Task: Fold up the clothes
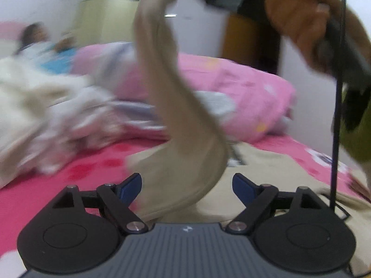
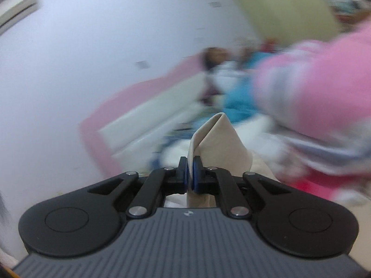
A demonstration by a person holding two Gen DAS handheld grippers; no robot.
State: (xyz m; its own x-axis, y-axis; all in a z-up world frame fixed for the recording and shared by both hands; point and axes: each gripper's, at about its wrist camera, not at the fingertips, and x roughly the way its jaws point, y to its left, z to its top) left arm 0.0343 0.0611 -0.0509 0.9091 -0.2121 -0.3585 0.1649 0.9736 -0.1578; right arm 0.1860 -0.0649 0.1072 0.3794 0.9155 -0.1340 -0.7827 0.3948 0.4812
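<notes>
A beige garment [image 1: 167, 106] hangs in a long twisted strip from the top of the left wrist view down to the bed, where the rest of it lies spread [image 1: 262, 180]. My left gripper [image 1: 186, 188] is open; the hanging cloth passes between its blue pads [image 1: 129, 188] without being pressed. In the right wrist view my right gripper [image 2: 191, 173] is shut on a folded corner of the beige garment [image 2: 218, 143], raised high over the bed. A hand [image 1: 299, 16] holding a dark handle shows at the upper right of the left wrist view.
A pink quilt [image 1: 234, 92] is bunched across the bed's middle. A pile of pale clothes [image 1: 41, 106] lies at the left on the pink sheet [image 1: 69, 180]. A person [image 1: 39, 39] lies at the far side. A black cable [image 1: 336, 139] hangs at the right.
</notes>
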